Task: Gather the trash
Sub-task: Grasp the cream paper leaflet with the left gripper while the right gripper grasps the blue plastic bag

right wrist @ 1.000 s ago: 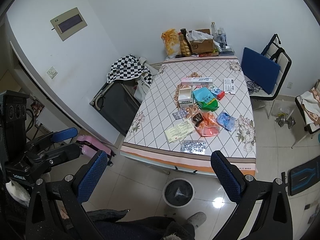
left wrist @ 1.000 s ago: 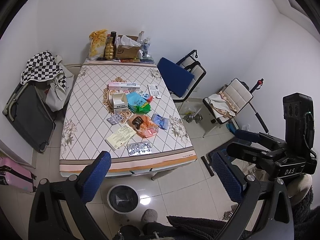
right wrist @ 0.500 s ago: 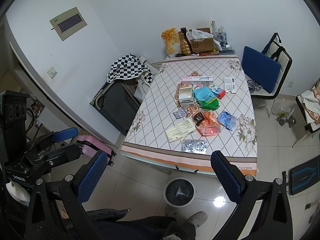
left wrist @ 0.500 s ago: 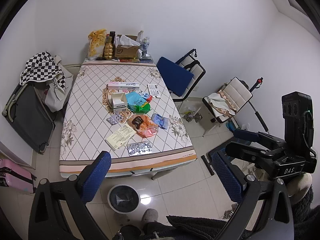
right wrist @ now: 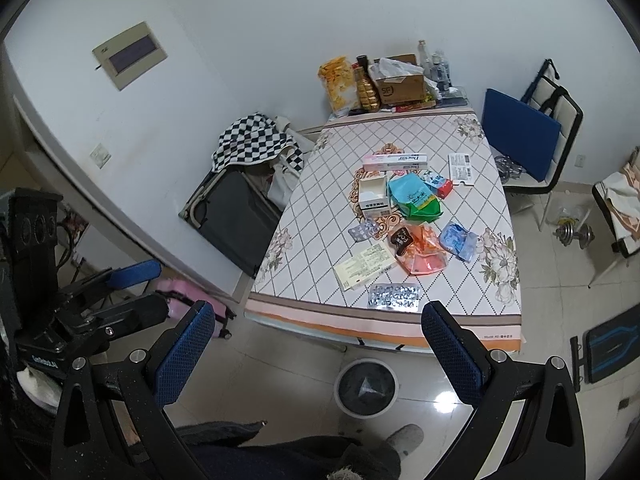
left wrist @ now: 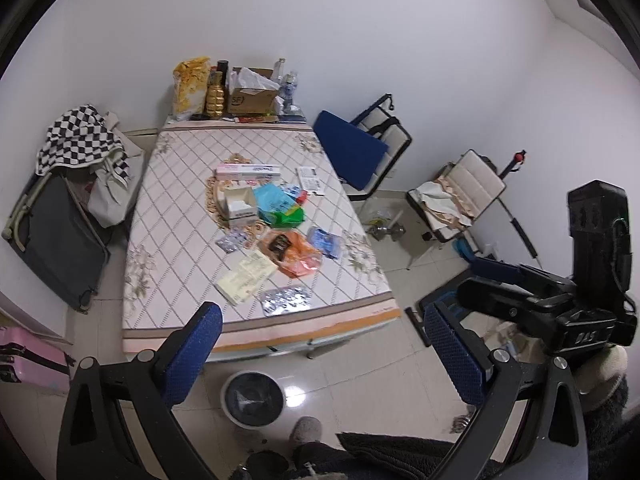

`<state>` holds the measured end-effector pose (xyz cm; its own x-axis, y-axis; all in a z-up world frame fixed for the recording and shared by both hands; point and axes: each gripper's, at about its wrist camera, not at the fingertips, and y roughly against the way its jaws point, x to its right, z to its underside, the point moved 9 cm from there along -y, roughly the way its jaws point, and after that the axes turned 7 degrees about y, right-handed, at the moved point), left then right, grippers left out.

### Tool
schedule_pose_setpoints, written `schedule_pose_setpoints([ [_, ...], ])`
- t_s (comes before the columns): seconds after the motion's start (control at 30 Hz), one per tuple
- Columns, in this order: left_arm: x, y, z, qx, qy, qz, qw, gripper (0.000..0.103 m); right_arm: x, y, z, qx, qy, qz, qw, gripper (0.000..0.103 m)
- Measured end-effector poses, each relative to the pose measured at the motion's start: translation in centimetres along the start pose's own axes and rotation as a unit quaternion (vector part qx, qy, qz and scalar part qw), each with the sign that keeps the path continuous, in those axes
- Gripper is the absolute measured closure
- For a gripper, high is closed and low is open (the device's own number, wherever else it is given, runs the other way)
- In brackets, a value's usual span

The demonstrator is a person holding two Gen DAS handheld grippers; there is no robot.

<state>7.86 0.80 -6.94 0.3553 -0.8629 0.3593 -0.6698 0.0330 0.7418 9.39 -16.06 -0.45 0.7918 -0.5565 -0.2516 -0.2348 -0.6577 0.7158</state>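
Counter (left wrist: 176, 240), long axis running 12 to 6 o'clock in both wrist views, its far end against the wall and crowded with a carton (left wrist: 252, 98) and bottles. Open floor borders its near edge and its 3 o'clock side; a dark suitcase (left wrist: 56, 236) leans close along the 9 o'clock side, and a blue-cushioned chair (left wrist: 352, 152) stands at the far 2 o'clock corner.

Bin (left wrist: 252, 398), round and open-topped, on the floor just off the near edge at 6 o'clock.

Trash, clustered at the counter's centre and toward its near edge: a pink box (left wrist: 248, 171) lying crosswise, long axis 9 to 3 o'clock; an open white box (left wrist: 239, 206); a teal-and-green bag (left wrist: 280, 210); an orange wrapper (left wrist: 298, 256); a blue packet (left wrist: 325, 242); a yellow leaflet (left wrist: 246, 276), long axis about 8 to 2 o'clock; a foil blister sheet (left wrist: 286, 300) nearest the edge, lying almost crosswise.

Left gripper (left wrist: 322, 360) and right gripper (right wrist: 316, 354), both held above the floor short of the near edge, fingers wide apart with nothing between them.
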Motion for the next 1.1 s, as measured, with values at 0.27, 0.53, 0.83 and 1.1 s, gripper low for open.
schedule_pose_setpoints([
  [0.27,-5.9,-7.4,-2.7,0.032,-0.065,-0.177,0.9815,0.0,6.0,-3.9,0.0,-0.016,-0.075,0.103,0.992,0.0],
  [0.53,-11.1,-25.0,-0.2,-0.125,-0.13,-0.23,0.9565,0.0,18.1,-15.5,1.8,-0.129,-0.113,0.157,0.972,0.0],
  [0.83,-14.7,-39.2,2.5,-0.277,-0.18,-0.253,0.9093,0.004,31.1,-31.3,2.3,-0.26,-0.065,0.185,0.946,0.0],
  [1.1,-14.6,-42.3,2.9,-0.324,-0.192,-0.214,0.9014,0.004,35.0,-40.9,1.5,-0.311,-0.014,0.161,0.937,0.0],
])
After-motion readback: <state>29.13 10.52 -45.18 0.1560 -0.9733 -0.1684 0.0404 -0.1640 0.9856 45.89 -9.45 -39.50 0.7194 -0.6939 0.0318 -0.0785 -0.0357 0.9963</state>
